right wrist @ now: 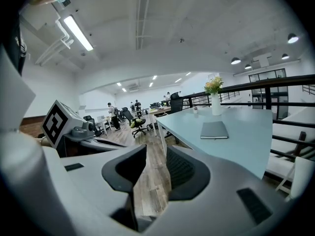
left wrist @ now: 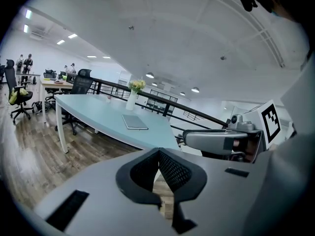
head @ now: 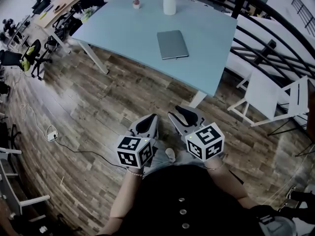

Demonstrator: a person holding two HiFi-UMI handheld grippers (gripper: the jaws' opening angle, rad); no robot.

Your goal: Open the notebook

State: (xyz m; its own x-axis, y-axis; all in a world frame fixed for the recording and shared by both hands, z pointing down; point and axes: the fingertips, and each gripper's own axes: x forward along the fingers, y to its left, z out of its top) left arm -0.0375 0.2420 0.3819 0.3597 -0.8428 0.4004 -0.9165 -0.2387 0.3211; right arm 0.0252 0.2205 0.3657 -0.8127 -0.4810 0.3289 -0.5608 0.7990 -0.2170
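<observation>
A closed grey notebook [head: 172,44] lies flat on the light blue table [head: 118,31], well ahead of both grippers. It also shows as the notebook [left wrist: 134,122] in the left gripper view and the notebook [right wrist: 214,130] in the right gripper view. My left gripper [head: 149,123] hangs over the wooden floor short of the table's near edge; its pads meet at the tip, with nothing between them [left wrist: 158,152]. Beside it my right gripper [head: 179,116] stands open with an empty gap [right wrist: 156,151]. Both point towards the table.
A white vase with yellow flowers [head: 169,3] and a small pot [head: 136,4] stand at the table's far side. A white folding chair [head: 269,98] and a black railing [head: 268,31] are to the right. Desks and office chairs [head: 29,53] stand at the left, and a cable [head: 51,133] lies on the floor.
</observation>
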